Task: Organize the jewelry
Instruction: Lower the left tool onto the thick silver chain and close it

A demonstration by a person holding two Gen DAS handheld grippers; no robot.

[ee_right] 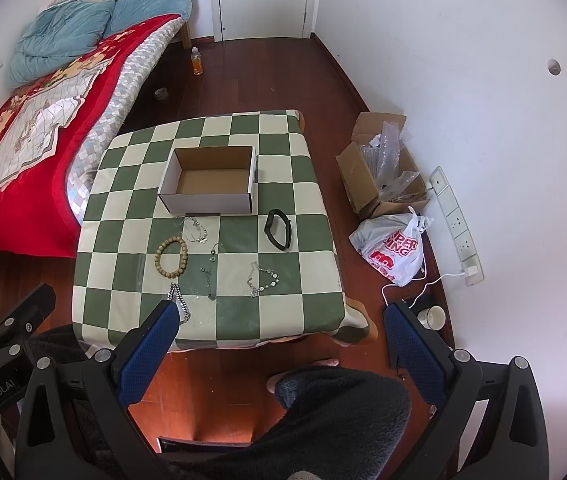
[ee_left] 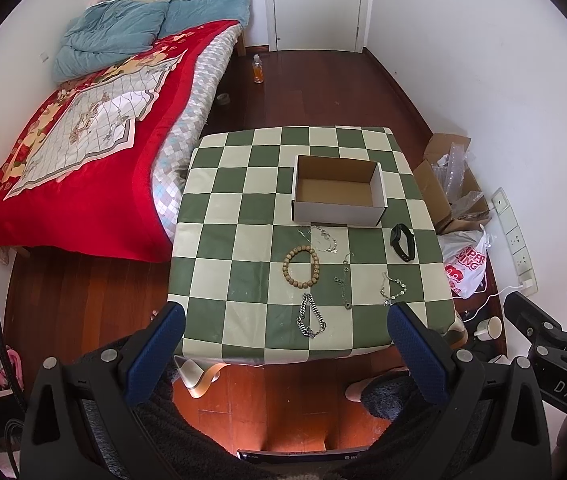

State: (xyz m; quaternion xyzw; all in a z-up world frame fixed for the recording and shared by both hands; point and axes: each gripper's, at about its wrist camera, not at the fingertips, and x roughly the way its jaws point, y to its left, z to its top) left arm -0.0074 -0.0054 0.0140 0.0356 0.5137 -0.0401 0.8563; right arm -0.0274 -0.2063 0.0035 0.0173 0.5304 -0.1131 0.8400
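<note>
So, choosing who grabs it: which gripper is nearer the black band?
Right, likely. The right gripper sits below the black band; the left gripper is offset leftward.

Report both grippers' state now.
Left gripper: open, holding nothing.
Right gripper: open, holding nothing.

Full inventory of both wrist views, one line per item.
table: 1, green-cream checked, centre
cardboard box: 1, white outside, empty, far half of table
bead bracelet: 1, tan, near box
chunky chain: 1, silver, near edge
thin chains: 3, silver, mid-table
black band: 1, right of box
bed: 1, red cover, left
bottle: 1, orange, floor
plastic bag: 1, white-red, floor right
left gripper: jaws open
right gripper: jaws open
</note>
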